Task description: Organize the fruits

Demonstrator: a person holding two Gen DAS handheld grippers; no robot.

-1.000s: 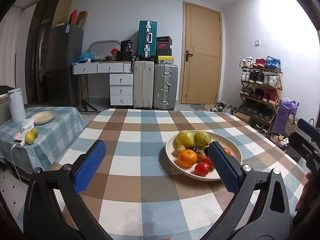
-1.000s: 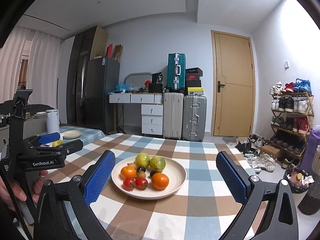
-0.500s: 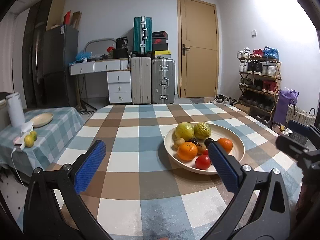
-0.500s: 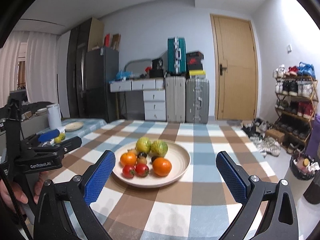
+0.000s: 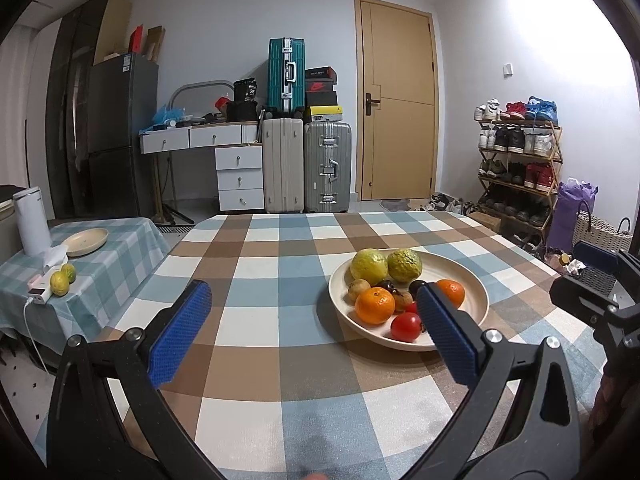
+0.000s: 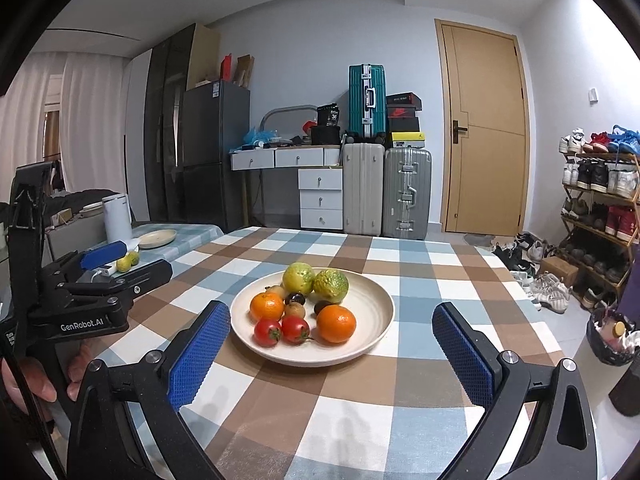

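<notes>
The fruit is heaped on a cream plate (image 6: 372, 320) that sits on the checked table (image 6: 420, 360): two green-yellow citrus (image 6: 298, 278) at the back, two oranges (image 6: 336, 323), two tomatoes (image 6: 267, 332) at the near edge, and a few small dark and brown fruits (image 6: 295, 298) packed in between, too small to name. Off to the left, a lower side table (image 5: 120, 248) carries an empty plate (image 5: 86, 240) and two small yellow-green fruits (image 5: 59, 283) lying beside a white charger. Whether the heap is already the tidy result or is waiting to be sorted out toward that second plate, I cannot tell from how things lie. The right gripper (image 6: 332, 344) faces the plate squarely, its blue-padded jaws spread wide and holding nothing; the left gripper (image 5: 312, 328) hangs just left of the plate, equally wide and empty, with its right pad in front of the fruit. If a piece is to be lifted, I would judge the near tomatoes and oranges easiest: come in low over the rim, straddle one fruit only, and close gently, since round skins roll and tomatoes bruise.
</notes>
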